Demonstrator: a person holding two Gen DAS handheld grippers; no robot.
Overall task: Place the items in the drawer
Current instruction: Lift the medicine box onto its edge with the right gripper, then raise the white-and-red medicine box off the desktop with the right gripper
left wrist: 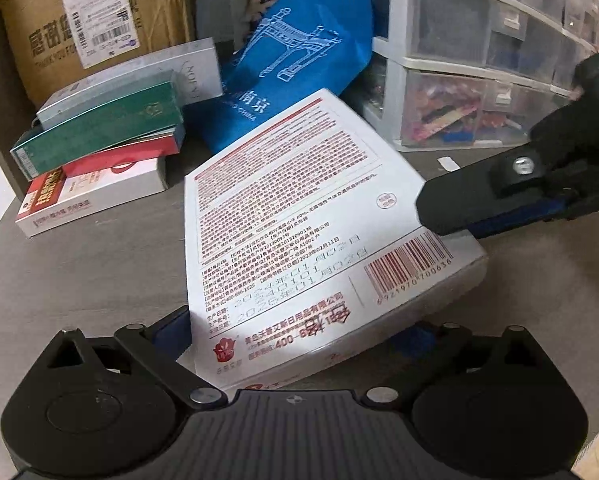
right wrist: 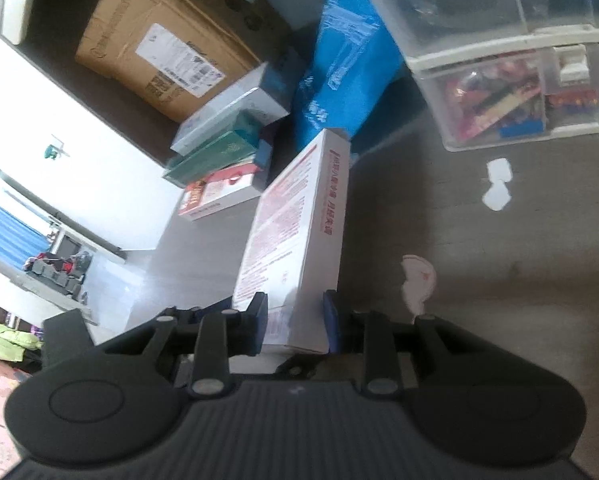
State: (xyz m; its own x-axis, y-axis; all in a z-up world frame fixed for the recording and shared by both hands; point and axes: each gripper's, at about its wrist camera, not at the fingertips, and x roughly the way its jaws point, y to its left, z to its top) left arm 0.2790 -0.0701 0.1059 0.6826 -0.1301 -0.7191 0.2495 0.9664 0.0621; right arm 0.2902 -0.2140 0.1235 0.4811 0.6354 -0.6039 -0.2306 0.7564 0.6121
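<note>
A flat white box with red print [left wrist: 299, 216] hangs above the grey floor. My right gripper [right wrist: 295, 320] is shut on its edge; it shows as a black finger [left wrist: 459, 204] at the box's right side in the left wrist view. The box [right wrist: 295, 220] stands on edge between the right fingers. My left gripper [left wrist: 295, 332] straddles the box's near end with wide-set jaws, pads beside the box; contact is unclear. The clear plastic drawer unit [left wrist: 479, 68] stands at the back right, drawers shut.
A stack of small boxes [left wrist: 99, 148] lies at the left by a cardboard carton [left wrist: 79, 20]. A blue bag [left wrist: 299, 52] leans behind the white box. White scraps of paper [right wrist: 497, 184] and a pink scrap [right wrist: 419, 280] lie on the floor.
</note>
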